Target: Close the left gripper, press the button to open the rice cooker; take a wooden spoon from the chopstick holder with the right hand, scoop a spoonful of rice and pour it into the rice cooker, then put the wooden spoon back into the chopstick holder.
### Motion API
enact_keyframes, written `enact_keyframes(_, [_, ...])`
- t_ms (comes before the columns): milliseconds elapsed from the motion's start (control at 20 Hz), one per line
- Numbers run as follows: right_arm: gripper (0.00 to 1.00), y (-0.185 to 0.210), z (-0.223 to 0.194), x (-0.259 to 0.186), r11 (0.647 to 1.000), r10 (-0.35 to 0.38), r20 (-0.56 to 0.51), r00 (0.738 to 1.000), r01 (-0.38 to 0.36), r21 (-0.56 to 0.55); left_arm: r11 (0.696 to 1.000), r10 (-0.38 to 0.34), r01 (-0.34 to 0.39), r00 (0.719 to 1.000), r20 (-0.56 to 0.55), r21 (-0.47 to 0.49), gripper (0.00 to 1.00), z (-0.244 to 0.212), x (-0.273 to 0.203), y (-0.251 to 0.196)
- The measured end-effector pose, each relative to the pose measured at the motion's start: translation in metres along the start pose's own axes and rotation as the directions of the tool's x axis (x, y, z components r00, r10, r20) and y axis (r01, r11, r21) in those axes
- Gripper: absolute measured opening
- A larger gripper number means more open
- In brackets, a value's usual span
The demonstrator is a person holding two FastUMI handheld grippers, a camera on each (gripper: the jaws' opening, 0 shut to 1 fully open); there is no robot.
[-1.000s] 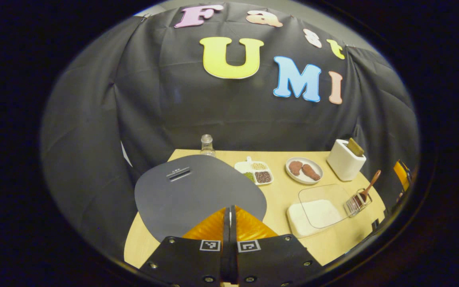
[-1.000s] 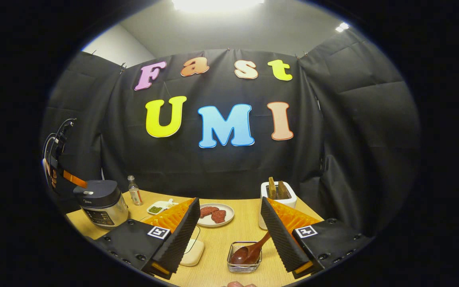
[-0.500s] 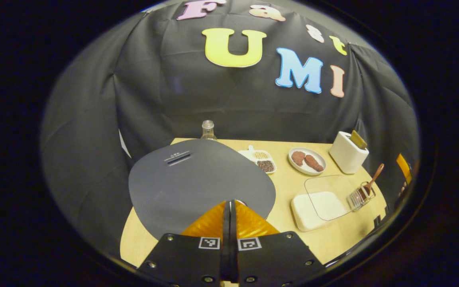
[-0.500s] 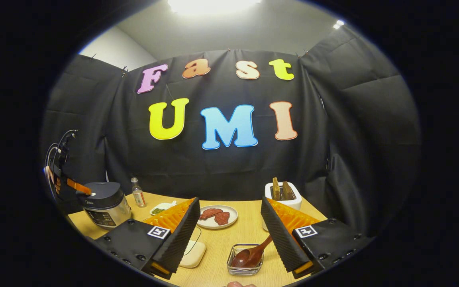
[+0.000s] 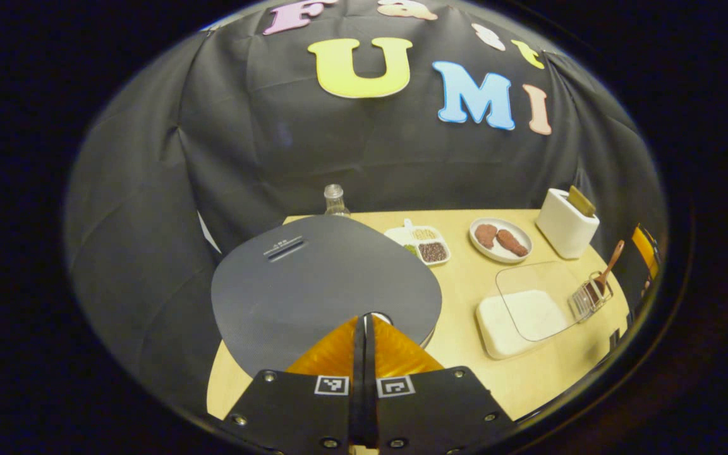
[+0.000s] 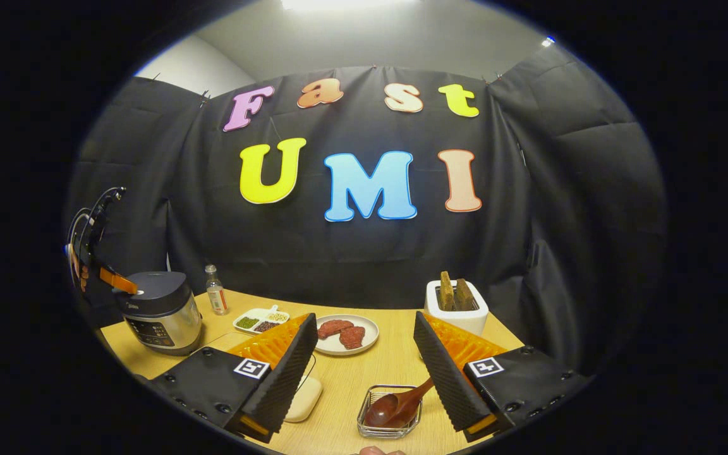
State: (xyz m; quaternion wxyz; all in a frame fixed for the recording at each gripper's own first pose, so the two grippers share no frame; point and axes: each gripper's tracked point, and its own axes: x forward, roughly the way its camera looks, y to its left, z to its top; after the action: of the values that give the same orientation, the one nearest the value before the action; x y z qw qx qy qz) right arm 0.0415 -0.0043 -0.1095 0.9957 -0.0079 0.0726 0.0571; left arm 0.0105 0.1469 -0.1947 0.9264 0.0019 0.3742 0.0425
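Note:
The rice cooker has a dark grey lid that is down; in the right gripper view the rice cooker stands at the table's left. My left gripper is shut, its tips at the lid's front edge on a small silver button. The left gripper touches the cooker's top in the right gripper view. My right gripper is open above the clear chopstick holder, which holds the wooden spoon. A cream box of rice with a clear lid lies beside the holder.
At the back of the table stand a small glass bottle, a divided dish of beans, a plate with two brown pieces and a white toaster with toast. The wooden table ends near the black cloth wall.
The left gripper has come down and forward until its tips reach the button at the lid's front edge. The right gripper has shifted slightly and stays open over the spoon.

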Motion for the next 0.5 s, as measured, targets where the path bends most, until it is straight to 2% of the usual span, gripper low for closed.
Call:
enact_keyframes(50, [0.93,0.004,0.0,0.002,1.0,0.011,-0.001,1.0,-0.011,0.005,1.0,0.002,-0.002,1.0,0.006,-0.007,0.02,-0.001,0.001,0.0])
enact_keyframes(100, [0.93,0.008,0.002,0.005,1.0,0.021,0.003,1.0,-0.022,0.018,1.0,0.004,-0.003,1.0,0.022,-0.021,0.02,0.001,-0.002,0.0])
enact_keyframes(150, [0.98,0.011,0.003,0.008,0.999,0.032,0.006,0.999,-0.032,0.034,0.999,0.011,-0.009,0.999,0.047,-0.047,0.01,0.003,-0.001,0.0])
enact_keyframes(350, [0.98,0.01,0.008,0.014,0.996,0.018,0.006,1.0,-0.019,0.092,0.993,0.071,-0.056,0.985,0.158,-0.1,0.02,0.019,-0.019,0.005])
enact_keyframes(400, [0.98,0.009,0.006,0.014,0.996,0.014,0.004,1.0,-0.014,0.089,0.993,0.101,-0.085,0.973,0.207,-0.084,0.02,0.032,-0.03,0.01])
enact_keyframes(500, [0.98,0.005,0.007,0.013,0.997,0.002,0.003,1.0,-0.002,0.073,0.983,0.182,-0.174,0.928,0.326,-0.055,0.01,0.07,-0.06,0.023])
